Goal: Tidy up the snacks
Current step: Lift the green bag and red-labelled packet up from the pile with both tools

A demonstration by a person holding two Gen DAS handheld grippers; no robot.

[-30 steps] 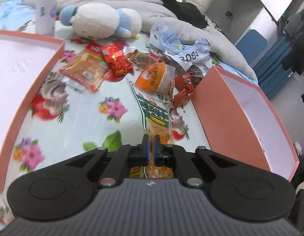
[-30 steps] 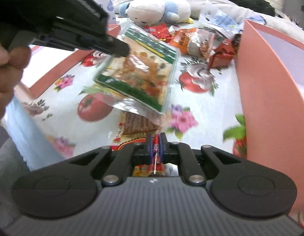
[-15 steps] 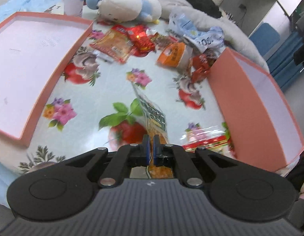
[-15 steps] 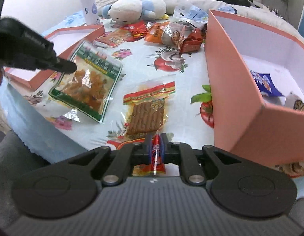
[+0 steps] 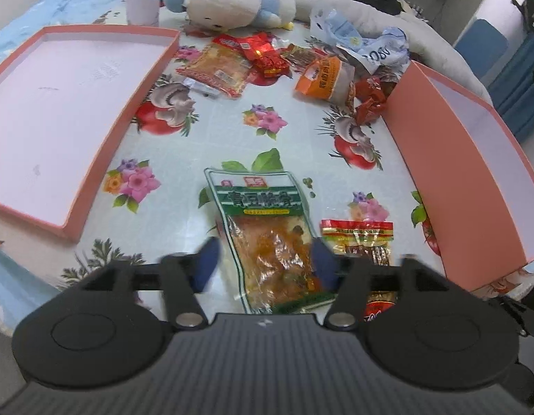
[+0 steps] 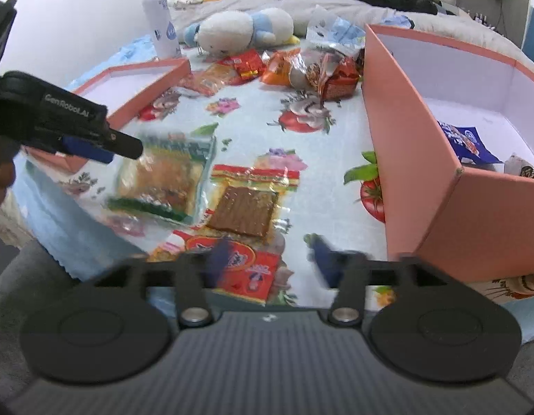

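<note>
A green-topped snack bag (image 5: 267, 235) lies flat on the flowered tablecloth at the table's near edge, between the spread blue fingers of my open left gripper (image 5: 263, 264). It also shows in the right wrist view (image 6: 163, 176). Beside it lies a red-and-yellow pack with a brown slab (image 6: 247, 200), also seen in the left wrist view (image 5: 362, 238). My right gripper (image 6: 272, 259) is open over that pack's near end. The left gripper's fingers (image 6: 90, 148) show at the left of the right wrist view.
A deep pink box (image 6: 405, 128) stands on the right and holds a blue packet (image 6: 464, 141). A shallow pink lid (image 5: 104, 152) lies on the left. Several more snacks (image 5: 267, 58), a plush toy (image 5: 228, 1) and a white bottle (image 6: 161, 26) are at the far end.
Both grippers have opened and let go of their packs, which now lie on the tablecloth side by side. Both grippers have drawn back toward the near edge.
</note>
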